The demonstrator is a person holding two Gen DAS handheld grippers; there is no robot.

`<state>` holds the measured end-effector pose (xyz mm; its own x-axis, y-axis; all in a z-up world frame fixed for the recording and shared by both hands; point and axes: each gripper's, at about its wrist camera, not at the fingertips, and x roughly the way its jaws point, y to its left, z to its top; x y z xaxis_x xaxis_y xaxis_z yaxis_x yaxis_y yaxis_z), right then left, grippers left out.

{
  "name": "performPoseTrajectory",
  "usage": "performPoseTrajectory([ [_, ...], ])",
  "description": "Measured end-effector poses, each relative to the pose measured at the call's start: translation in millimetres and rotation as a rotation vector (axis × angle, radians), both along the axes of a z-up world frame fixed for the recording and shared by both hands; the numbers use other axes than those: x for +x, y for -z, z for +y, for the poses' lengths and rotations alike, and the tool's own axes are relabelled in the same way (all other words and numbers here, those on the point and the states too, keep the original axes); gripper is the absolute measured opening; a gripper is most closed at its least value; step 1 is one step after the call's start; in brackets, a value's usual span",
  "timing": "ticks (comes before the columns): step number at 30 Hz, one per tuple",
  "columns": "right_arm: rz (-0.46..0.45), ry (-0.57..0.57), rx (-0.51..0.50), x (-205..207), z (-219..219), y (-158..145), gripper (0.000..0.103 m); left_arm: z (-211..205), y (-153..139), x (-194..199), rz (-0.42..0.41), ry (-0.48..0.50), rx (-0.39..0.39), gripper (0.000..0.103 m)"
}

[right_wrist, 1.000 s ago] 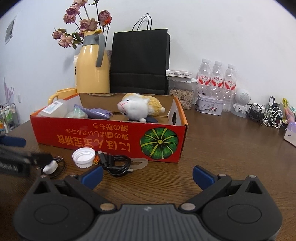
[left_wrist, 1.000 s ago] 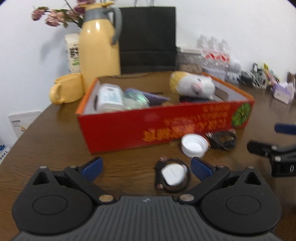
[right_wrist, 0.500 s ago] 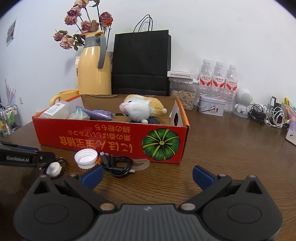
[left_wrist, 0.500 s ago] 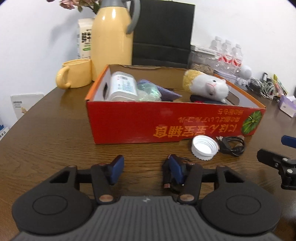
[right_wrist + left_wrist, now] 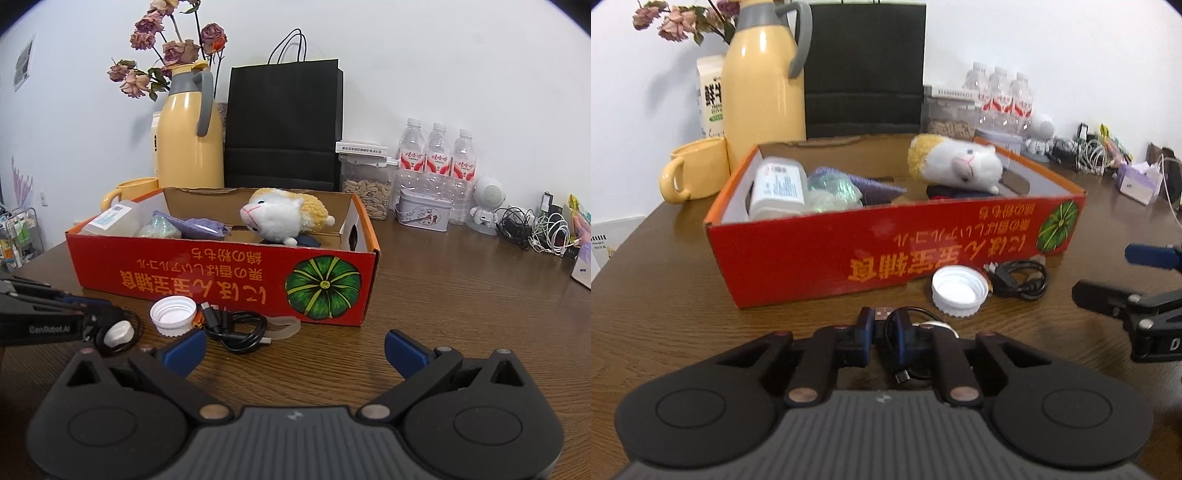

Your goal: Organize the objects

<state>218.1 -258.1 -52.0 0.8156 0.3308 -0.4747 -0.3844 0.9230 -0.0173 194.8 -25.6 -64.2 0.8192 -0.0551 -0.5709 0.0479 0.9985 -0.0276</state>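
The left tongs (image 5: 884, 338) sit low over the brown wooden table (image 5: 665, 314), tilted downward toward the front wall of the red cardboard box (image 5: 886, 254). Their jaws are closing, the blue pads now nearly together, and between them is a small charger with a coiled black cable (image 5: 905, 328); a loose plug end of that cable hangs just beneath the pads. From the right wrist view the same tongs (image 5: 96, 320) come in from the left edge, nearly level, with the white round body of the charger (image 5: 119, 333) showing at their tips. Whether the pads already press on it cannot be told for certain, though the cable loop sits right against them.

The right tongs (image 5: 293, 349) are held above the table in front of the box, angled gently downward, their blue pads wide apart with nothing between them.

Just beside the box's front wall lie a white bottle cap (image 5: 959, 291), open side up, and a second coiled black cable (image 5: 1019, 282), touching or nearly touching the cap. Inside the box are a white plastic container (image 5: 779, 190), a purple cloth (image 5: 871, 186) and a white and yellow plush animal (image 5: 955, 164). Behind the box stand a yellow thermos jug (image 5: 764, 77), a yellow mug (image 5: 698, 173) and a black paper bag (image 5: 864, 70).
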Motion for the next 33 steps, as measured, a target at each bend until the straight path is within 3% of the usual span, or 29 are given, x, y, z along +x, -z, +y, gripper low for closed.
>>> performPoseTrajectory([
  [7,0.002,-0.007,0.007,0.6,-0.1,0.1,0.103,8.1,-22.9,-22.1,-0.079,-0.013,-0.044,0.013],
  [11,-0.03,-0.077,-0.008,-9.4,10.7,-1.6,0.101,21.2,-32.3,-38.2,-0.101,-0.039,-0.048,0.013],
  [16,0.001,-0.24,-0.003,-25.9,46.0,-3.1,0.084,42.1,-36.0,-54.2,-0.109,-0.081,-0.042,0.013],
  [20,0.04,-0.316,-0.019,-27.8,80.8,-2.2,0.059,57.5,-38.1,-64.4,-0.113,-0.107,-0.05,0.013],
  [23,0.07,-0.332,-0.042,-26.7,102.6,0.6,0.054,67.0,-38.3,-70.3,-0.114,-0.117,-0.06,0.013],
  [27,0.112,-0.327,-0.08,-21.5,119.1,7.2,0.029,74.9,-37.0,-75.0,-0.114,-0.12,-0.077,0.013],
  [33,0.106,-0.319,-0.081,-23.2,118.4,8.2,0.027,76.5,-37.5,-76.0,-0.121,-0.107,-0.09,0.013],
])
